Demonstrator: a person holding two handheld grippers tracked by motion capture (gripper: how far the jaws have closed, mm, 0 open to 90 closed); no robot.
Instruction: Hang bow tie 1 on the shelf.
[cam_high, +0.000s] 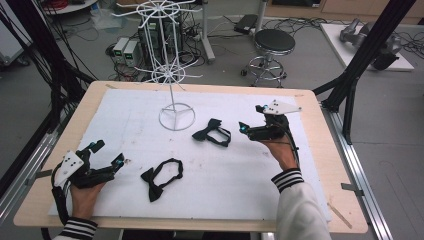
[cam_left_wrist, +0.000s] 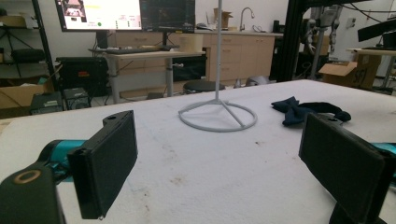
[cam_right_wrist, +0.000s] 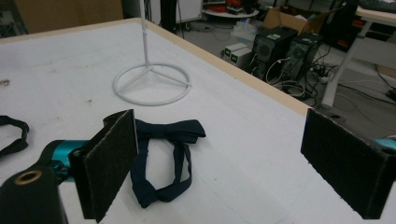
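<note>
Two dark bow ties lie on the white mat. One bow tie (cam_high: 212, 132) (cam_right_wrist: 169, 140) (cam_left_wrist: 303, 111) rests mid-table, just left of my right gripper (cam_high: 248, 118), which is open and empty and points toward it. The second bow tie (cam_high: 161, 177) lies nearer the front, to the right of my left gripper (cam_high: 107, 154), which rests open and empty at the front left. A white wire display stand (cam_high: 170, 60) rises from a ring base (cam_high: 176, 116) (cam_left_wrist: 217, 115) (cam_right_wrist: 152, 85) behind the ties. A strap of the second bow tie (cam_right_wrist: 13, 135) shows at the left edge of the right gripper view.
The white mat (cam_high: 215, 165) covers a wooden table (cam_high: 310, 100). Beyond the far edge are a black stool (cam_high: 272, 50), computer boxes (cam_high: 127, 50) and cables on the floor. Black frame posts (cam_high: 370, 45) stand at the right.
</note>
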